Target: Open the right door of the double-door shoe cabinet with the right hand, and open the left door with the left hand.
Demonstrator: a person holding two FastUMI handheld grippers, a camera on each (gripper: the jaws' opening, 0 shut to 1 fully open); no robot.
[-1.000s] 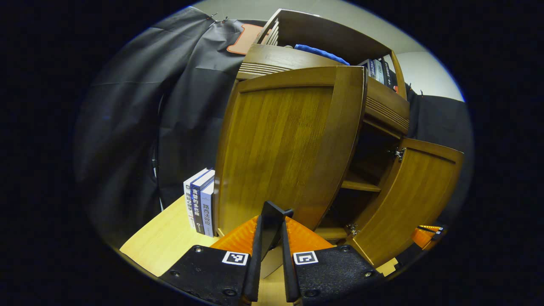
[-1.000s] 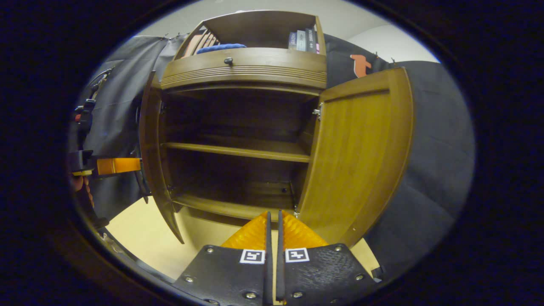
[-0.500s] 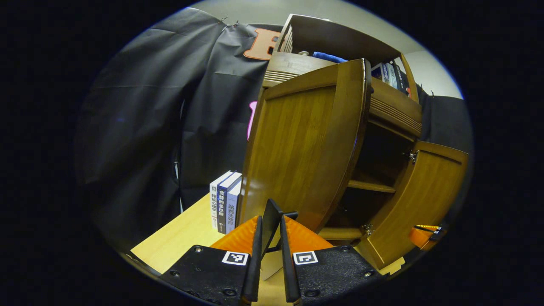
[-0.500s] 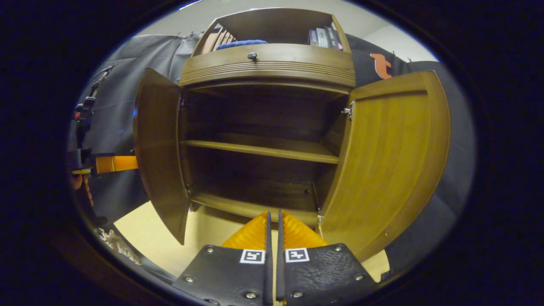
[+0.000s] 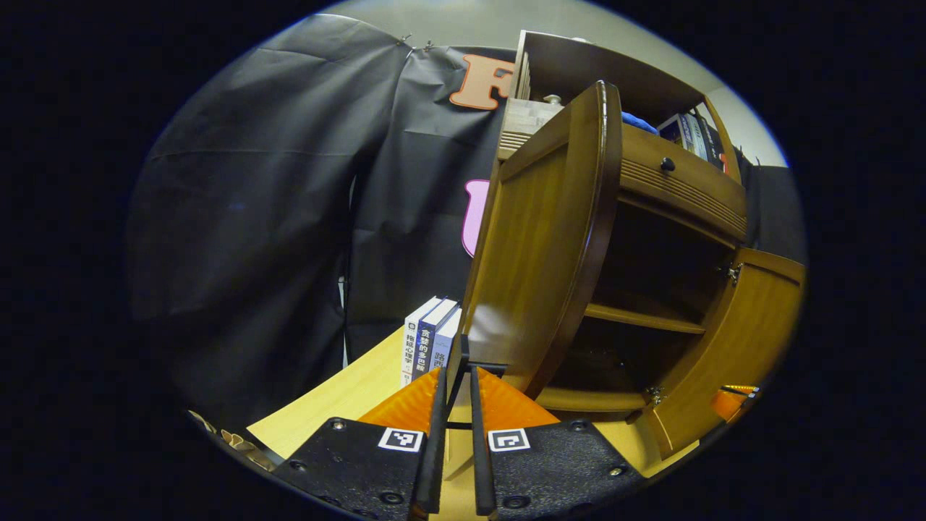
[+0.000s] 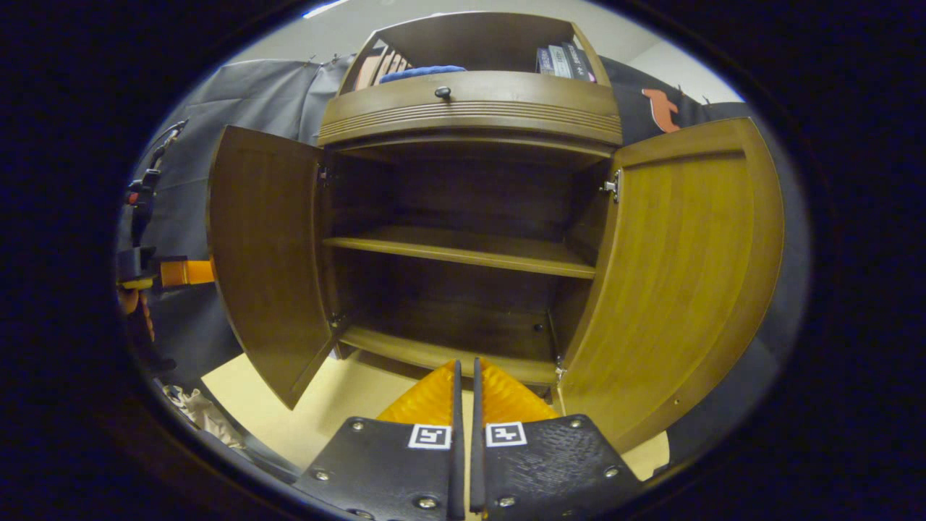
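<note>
The wooden shoe cabinet (image 6: 470, 108) stands with both doors swung out. In the left gripper view the left door (image 5: 542, 239) shows nearly edge-on, and my left gripper (image 5: 454, 376) sits at its foot, fingers close together on a thin dark handle (image 5: 464, 351). The right gripper view shows that door (image 6: 268, 253) wide open, with the left gripper (image 6: 181, 273) reaching behind its outer face. The right door (image 6: 687, 268) hangs fully open. My right gripper (image 6: 464, 369) is shut on nothing, set back from the cabinet's bottom shelf. It also appears beside the right door (image 5: 738, 340) as an orange tip (image 5: 727, 401).
Inside, a middle shelf (image 6: 463, 250) is bare. Three books (image 5: 430, 340) stand on the light table (image 5: 347, 398) left of the cabinet. A drawer knob (image 6: 442, 92), a blue cloth (image 6: 423, 72) and books (image 6: 564, 61) sit up top. A hand (image 6: 134, 304) holds the left gripper.
The left door has swung further outward, with my left gripper travelling along on its handle. The right door stays open and my right gripper stays shut.
</note>
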